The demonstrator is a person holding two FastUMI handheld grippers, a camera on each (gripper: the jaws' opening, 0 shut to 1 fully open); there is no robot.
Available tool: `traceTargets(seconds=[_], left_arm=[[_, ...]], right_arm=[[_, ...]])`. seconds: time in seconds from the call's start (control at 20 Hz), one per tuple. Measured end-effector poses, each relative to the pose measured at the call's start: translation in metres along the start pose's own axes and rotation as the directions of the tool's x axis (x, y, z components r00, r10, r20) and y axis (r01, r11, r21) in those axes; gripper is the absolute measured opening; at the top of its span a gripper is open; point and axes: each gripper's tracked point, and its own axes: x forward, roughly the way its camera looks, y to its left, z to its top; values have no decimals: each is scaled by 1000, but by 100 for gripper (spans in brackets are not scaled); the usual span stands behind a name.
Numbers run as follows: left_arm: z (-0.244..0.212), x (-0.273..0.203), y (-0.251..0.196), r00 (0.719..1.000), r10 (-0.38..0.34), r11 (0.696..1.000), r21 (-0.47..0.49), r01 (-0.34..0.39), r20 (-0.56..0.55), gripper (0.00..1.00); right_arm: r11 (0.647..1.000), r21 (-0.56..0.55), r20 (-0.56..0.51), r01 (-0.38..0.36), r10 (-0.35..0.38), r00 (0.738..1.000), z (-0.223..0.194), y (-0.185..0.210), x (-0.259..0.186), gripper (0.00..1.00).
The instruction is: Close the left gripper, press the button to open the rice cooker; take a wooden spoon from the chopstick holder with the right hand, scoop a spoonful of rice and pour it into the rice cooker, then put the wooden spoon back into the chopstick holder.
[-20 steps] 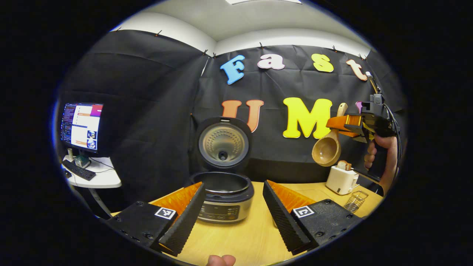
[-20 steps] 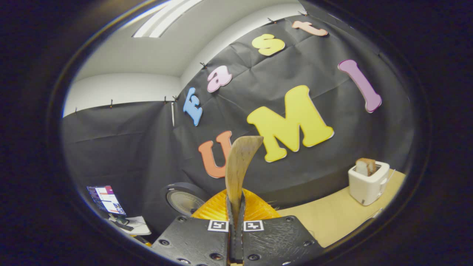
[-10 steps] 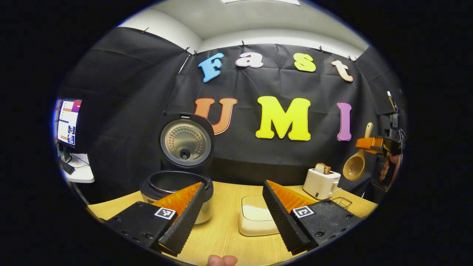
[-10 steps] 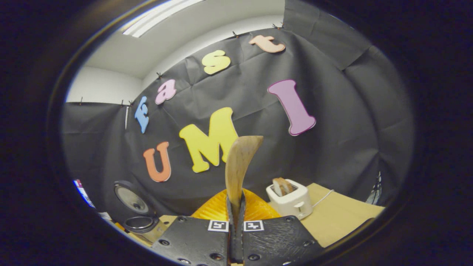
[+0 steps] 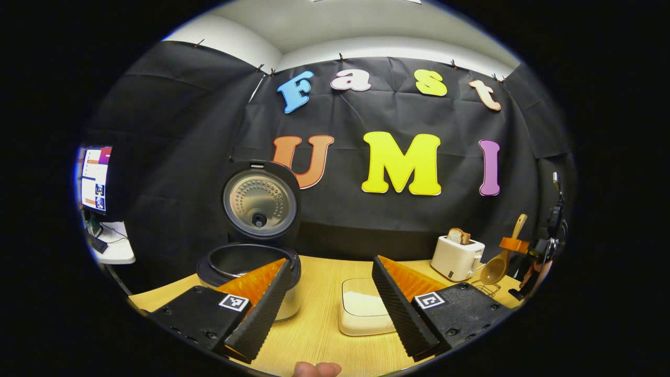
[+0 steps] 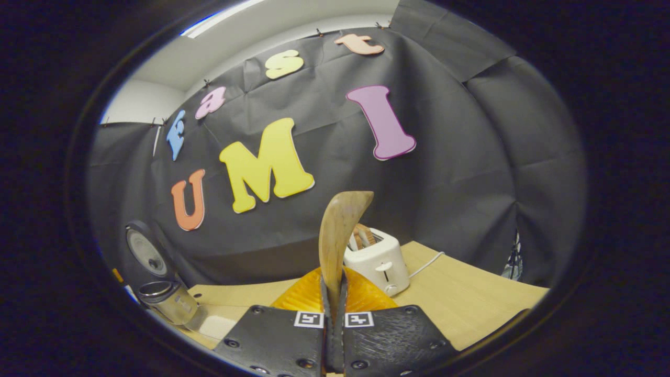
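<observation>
Right gripper (image 6: pixel 334 293): fingers pressed together on the handle of the wooden spoon (image 6: pixel 337 235), which rises between them in the right gripper view as a pale, curved, grain-marked strip widening toward its upper end. In the left gripper view the same spoon (image 5: pixel 500 262) appears at the far right, handle up and tilted to the right, round bowl down, its hollow a smooth light brown; the bowl hangs just above the wire chopstick holder (image 5: pixel 484 288) on the table, and whether it touches the holder cannot be told.

Left gripper (image 5: pixel 330 309): fingers spread wide apart, holding nothing, low over the near edge of the light wooden table (image 5: pixel 314 335). Part of a finger of the person shows at the bottom edge of this view.

Between the spread fingers lies a shallow white container of rice (image 5: pixel 364 311), rounded at the corners, the rice a white level layer. To its left stands the rice cooker (image 5: pixel 251 267), lid raised upright with its metallic, dimpled inner face toward the camera and the dark pot open below. Far right, near the holder, a white toaster (image 5: pixel 458 256) with a slice of bread in its slot. At the far left, a lit monitor (image 5: pixel 95 178) on a small white desk.
</observation>
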Motion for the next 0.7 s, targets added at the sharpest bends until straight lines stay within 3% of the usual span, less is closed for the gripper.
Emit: traceTargets(seconds=[0.3, 0.7], left_arm=[[70, 40, 35, 995, 60, 992, 108, -68, 79, 98], [128, 114, 99, 983, 179, 971, 155, -182, 33, 99]], right_arm=[[999, -29, -12, 43, -43, 999, -25, -20, 8, 0], [998, -56, -33, 30, -32, 999, -45, -25, 8, 3]])
